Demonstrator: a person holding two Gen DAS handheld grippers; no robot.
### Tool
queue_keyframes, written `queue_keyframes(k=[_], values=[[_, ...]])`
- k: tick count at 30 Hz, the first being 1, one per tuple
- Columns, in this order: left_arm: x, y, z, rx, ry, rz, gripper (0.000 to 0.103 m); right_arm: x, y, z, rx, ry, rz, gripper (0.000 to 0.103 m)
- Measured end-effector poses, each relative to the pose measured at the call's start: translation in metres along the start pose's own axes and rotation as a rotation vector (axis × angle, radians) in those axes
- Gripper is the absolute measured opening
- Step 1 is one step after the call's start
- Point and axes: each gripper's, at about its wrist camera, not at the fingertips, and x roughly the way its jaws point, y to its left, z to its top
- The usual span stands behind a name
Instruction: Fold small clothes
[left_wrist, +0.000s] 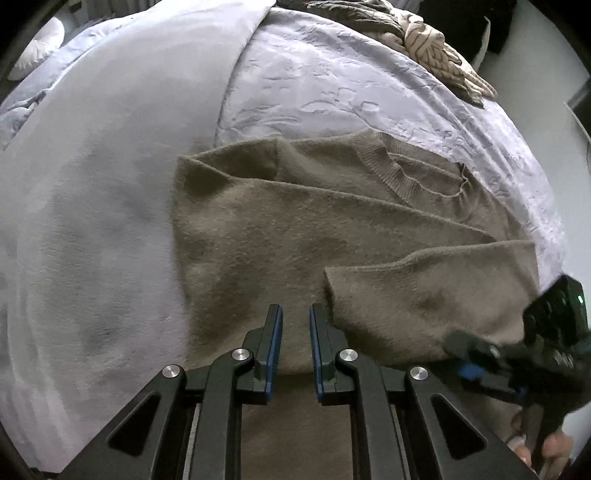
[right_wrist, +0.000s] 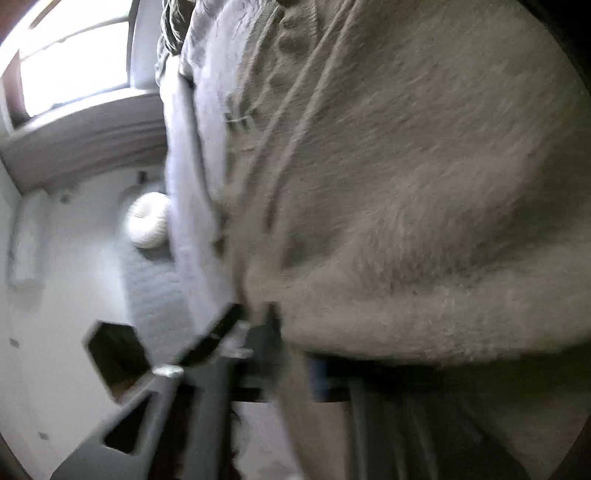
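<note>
On the bed (left_wrist: 332, 96), across its lavender crinkled cover, lies a taupe-brown fuzzy knit sweater (left_wrist: 280, 236), spread mostly flat with its ribbed round neckline (left_wrist: 417, 173) toward the far side. One sleeve is folded in over the sweater's body: a diagonal crease runs from the shoulder nearest the blanket down toward the opposite side, and a second flap of the knit lies doubled over the lower part, its edge just beside the left gripper (left_wrist: 295, 314). That gripper hangs above the sweater's lower body, its blue-padded jaws drawn close together with only a narrow gap and nothing between them. Beside the sweater, on the side away from the right gripper (left_wrist: 476, 365), a smooth pale grey-lilac blanket (left_wrist: 110, 184) covers the bed, its edge touching or just overlapping the sweater's side. Beyond the neckline, at the bed's far edge, sits a crumpled heap of beige and dark cable-knit clothing (left_wrist: 424, 44). The right gripper reaches in at the sweater's doubled-over flap, blurred, with a person's fingers (left_wrist: 546, 450) on its handle; its own view is smeared, filled by the fuzzy knit pressed close over the jaws, which stand nearly closed, and whether cloth is pinched between them cannot be told. Past the sweater that view shows the lavender cover's edge, a white round ribbed cushion (right_wrist: 149, 221), a pale wall and a bright window (right_wrist: 74, 62).
</note>
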Motion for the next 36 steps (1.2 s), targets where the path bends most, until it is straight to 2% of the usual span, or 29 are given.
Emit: queue_keyframes(k=[1,2,3,4,5,6,8,11,12,14,15,16,18,21,22,24,26,27,28,29,31,33,35,36], values=[[-0.002,0.002,0.0,-0.005,0.002,0.004,0.015,0.0,-0.001,0.001,0.022,-0.004,0.051,0.011],[-0.005,0.006,0.0,-0.017,-0.001,0.012,0.025,0.0,-0.003,0.001,0.052,-0.007,0.106,0.011],[-0.008,0.008,-0.001,-0.025,-0.009,0.016,0.062,0.002,-0.006,0.001,0.085,-0.002,0.145,0.011],[-0.011,0.01,-0.002,-0.034,-0.027,0.028,0.082,0.005,-0.011,0.001,0.112,0.022,0.161,0.011],[-0.016,0.01,-0.003,-0.036,-0.054,0.05,0.101,0.012,-0.015,0.0,0.119,0.06,0.136,0.012],[-0.022,0.009,-0.004,-0.024,-0.091,0.072,0.101,0.019,-0.017,-0.002,0.102,0.103,0.033,0.015],[-0.022,0.006,-0.004,-0.012,-0.089,0.086,0.101,0.025,-0.012,-0.009,0.01,0.17,-0.118,0.015],[-0.016,0.007,-0.002,-0.03,-0.063,0.082,0.101,0.01,0.013,-0.016,-0.164,0.19,-0.22,0.016],[-0.014,0.007,-0.002,-0.035,-0.06,0.084,0.101,-0.005,0.025,-0.014,-0.23,0.16,-0.252,0.016],[-0.011,0.007,-0.001,-0.038,-0.058,0.088,0.101,-0.038,0.041,-0.004,-0.312,0.072,-0.303,0.028],[-0.009,0.007,0.0,-0.04,-0.055,0.087,0.101,-0.063,0.048,0.007,-0.349,-0.007,-0.355,0.046],[-0.008,0.007,0.0,-0.042,-0.052,0.085,0.101,-0.087,0.053,0.018,-0.37,-0.092,-0.409,0.057],[-0.003,0.005,0.001,-0.047,-0.04,0.08,0.101,-0.13,0.054,0.043,-0.373,-0.238,-0.493,0.057],[0.005,0.001,0.003,-0.059,-0.024,0.036,0.101,-0.175,0.041,0.081,-0.297,-0.389,-0.606,0.057],[0.006,-0.001,0.004,-0.062,-0.024,0.027,0.101,-0.187,0.032,0.094,-0.25,-0.417,-0.61,0.057],[0.009,-0.005,0.007,-0.067,-0.026,0.007,0.101,-0.203,0.003,0.118,-0.169,-0.408,-0.555,0.057],[0.011,-0.008,0.009,-0.074,-0.023,-0.013,0.101,-0.191,-0.013,0.135,-0.115,-0.344,-0.532,0.056],[0.013,-0.011,0.01,-0.077,-0.019,-0.033,0.101,-0.186,-0.017,0.138,-0.12,-0.318,-0.533,0.04],[0.013,-0.012,0.011,-0.076,-0.015,-0.045,0.101,-0.18,-0.014,0.139,-0.151,-0.295,-0.524,0.01],[0.014,-0.015,0.012,-0.071,-0.007,-0.063,0.1,-0.178,-0.009,0.137,-0.175,-0.282,-0.515,0.009],[0.015,-0.022,0.014,-0.055,0.0,-0.108,0.092,-0.177,0.013,0.129,-0.284,-0.307,-0.581,0.009],[0.017,-0.032,0.016,-0.021,0.009,-0.129,0.067,-0.176,0.03,0.12,-0.394,-0.332,-0.663,0.009],[0.023,-0.038,0.017,0.001,0.019,-0.111,0.057,-0.177,0.029,0.127,-0.452,-0.333,-0.788,0.009],[0.029,-0.04,0.016,0.01,0.032,-0.083,0.056,-0.173,0.02,0.132,-0.447,-0.319,-0.855,0.011]])
